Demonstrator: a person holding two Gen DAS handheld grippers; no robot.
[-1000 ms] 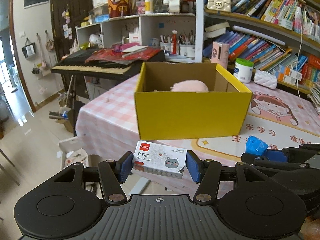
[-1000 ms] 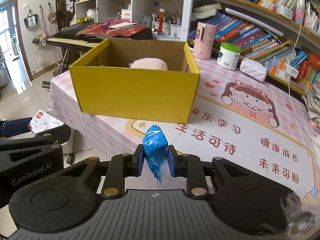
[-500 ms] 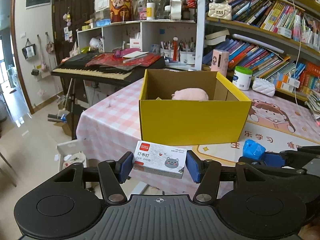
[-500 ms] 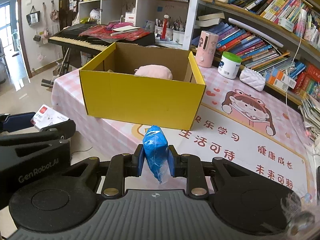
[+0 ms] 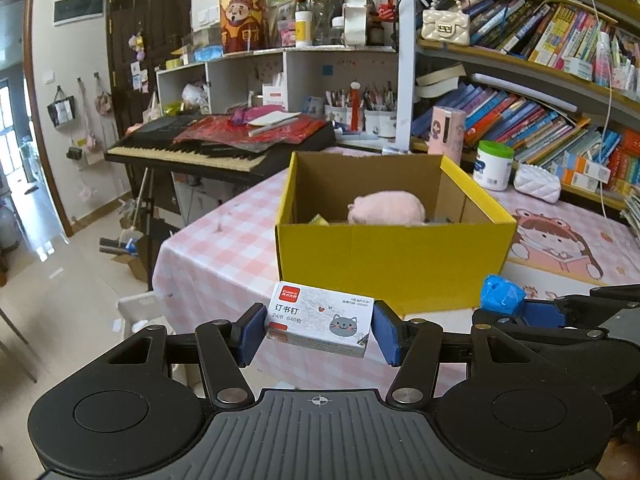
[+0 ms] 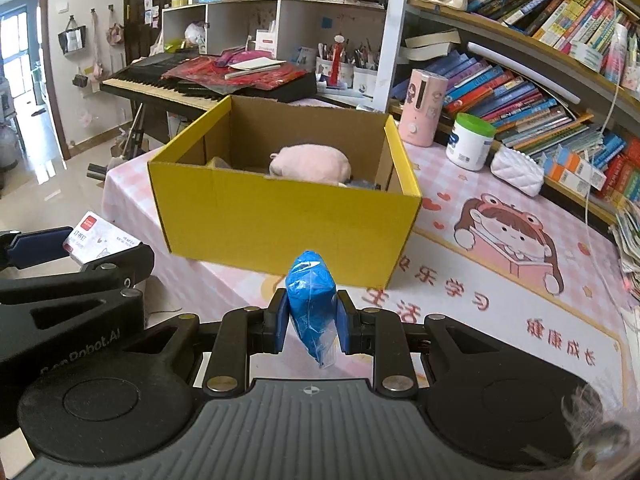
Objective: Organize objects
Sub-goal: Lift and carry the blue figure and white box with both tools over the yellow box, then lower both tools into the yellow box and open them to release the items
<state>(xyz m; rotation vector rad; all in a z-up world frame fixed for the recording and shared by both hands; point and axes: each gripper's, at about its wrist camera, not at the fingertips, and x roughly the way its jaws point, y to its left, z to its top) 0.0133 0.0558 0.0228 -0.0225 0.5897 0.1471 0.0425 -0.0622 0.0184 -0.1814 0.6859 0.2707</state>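
Left gripper (image 5: 318, 334) clamps small white cardboard staple box (image 5: 320, 318) by its ends. Open yellow cardboard box (image 5: 394, 254), pink plush toy (image 5: 386, 208) inside, sits at 12 o'clock. Right gripper (image 6: 311, 322) pinches blue plastic-wrapped packet (image 6: 312, 300); both probably bound for it.

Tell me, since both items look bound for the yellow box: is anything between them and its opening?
Only the box's own front wall. The staples box in the left tool and the blue packet in the right tool sit below the yellow box's rim, so both must be lifted over it. Inside, a pink plush lies toward the back.
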